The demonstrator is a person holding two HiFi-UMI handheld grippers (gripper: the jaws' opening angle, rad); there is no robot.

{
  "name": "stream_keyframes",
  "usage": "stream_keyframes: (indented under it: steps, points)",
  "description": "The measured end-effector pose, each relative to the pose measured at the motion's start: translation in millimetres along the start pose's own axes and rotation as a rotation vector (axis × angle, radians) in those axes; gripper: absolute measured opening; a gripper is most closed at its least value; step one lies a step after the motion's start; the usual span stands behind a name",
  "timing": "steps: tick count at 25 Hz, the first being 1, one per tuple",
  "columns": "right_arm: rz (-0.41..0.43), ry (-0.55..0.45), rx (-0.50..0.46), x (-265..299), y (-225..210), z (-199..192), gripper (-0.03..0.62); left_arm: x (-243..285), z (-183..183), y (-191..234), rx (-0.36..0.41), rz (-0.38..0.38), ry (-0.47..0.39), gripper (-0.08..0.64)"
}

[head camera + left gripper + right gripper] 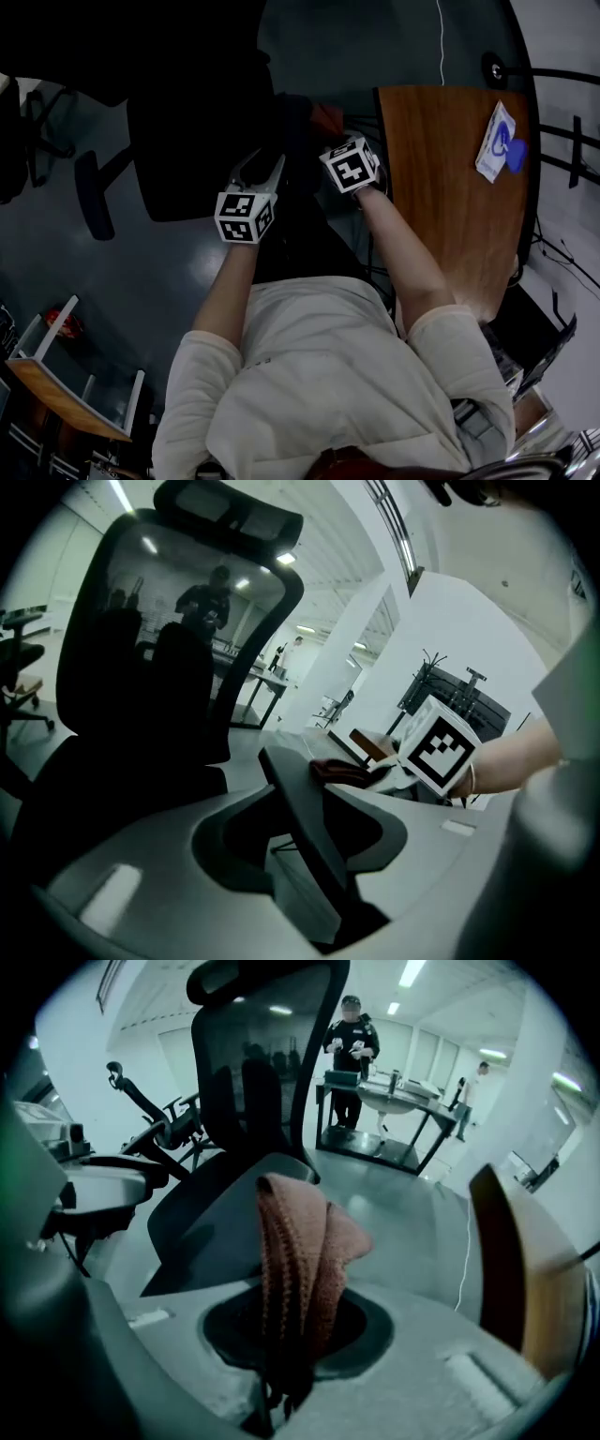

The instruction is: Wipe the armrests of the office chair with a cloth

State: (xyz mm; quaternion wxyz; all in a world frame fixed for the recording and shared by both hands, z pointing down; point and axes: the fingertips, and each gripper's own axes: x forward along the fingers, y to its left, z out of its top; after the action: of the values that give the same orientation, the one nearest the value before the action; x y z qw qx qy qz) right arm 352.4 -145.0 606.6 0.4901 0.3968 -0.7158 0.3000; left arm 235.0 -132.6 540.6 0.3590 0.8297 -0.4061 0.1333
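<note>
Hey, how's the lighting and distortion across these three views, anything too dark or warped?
Head view: underexposed, the office chair nearly black, only the wooden desk reads well. Left gripper view: fisheye bending, dark corners, office chair backlit by bright ceiling lights. Right gripper view: teal cast, same bending, cloth sharp.

Rust-brown ribbed cloth (298, 1251), black office chair (192, 150), reddish-brown wooden desk (441, 206), cream shirt (319, 375), grey floor (159, 272)
</note>
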Motion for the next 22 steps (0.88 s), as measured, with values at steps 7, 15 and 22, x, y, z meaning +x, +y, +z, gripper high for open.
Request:
stream_keyframes:
  steps: [7, 15, 22]
  points:
    - [-0.111, -0.301, 0.165, -91.1, 24.2, 11.6, 0.049, -74.0, 39.5, -17.9, 0.100, 0.005, -0.155, 0.125]
    - [-0.051, -0.659, 0.272, -206.7, 100.8, 25.4, 0.049, -204.2, 83.7, -50.8, 0.238, 0.044, -0.411, 0.017]
    - [-0.070, -0.724, 0.155, -259.7, 170.5, -19.6, 0.048, -295.2, 56.3, -74.8, 0.309, 0.096, -0.472, 0.017]
